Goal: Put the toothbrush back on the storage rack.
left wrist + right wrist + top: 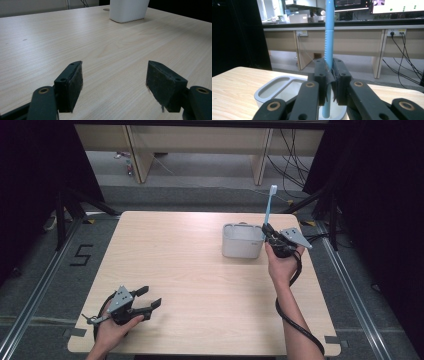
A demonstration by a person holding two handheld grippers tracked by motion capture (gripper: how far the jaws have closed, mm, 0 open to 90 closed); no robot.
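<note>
My right gripper point(329, 82) clamps the blue toothbrush point(328, 47) upright over the white holder point(242, 240), its tip seemingly inside; my left gripper point(113, 82) rests open-jawed on the counter point(200, 270).

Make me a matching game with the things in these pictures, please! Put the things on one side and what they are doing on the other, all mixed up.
Things:
1. toothbrush
2. left gripper
3. right gripper
4. holder

States:
A. open with nothing between its jaws, low over the near left of the table
B. white, standing on the far right part of the table
C. light blue, upright, its lower end inside the holder's rim
D. shut on the toothbrush handle

Pairs: 1-C, 2-A, 3-D, 4-B
</note>
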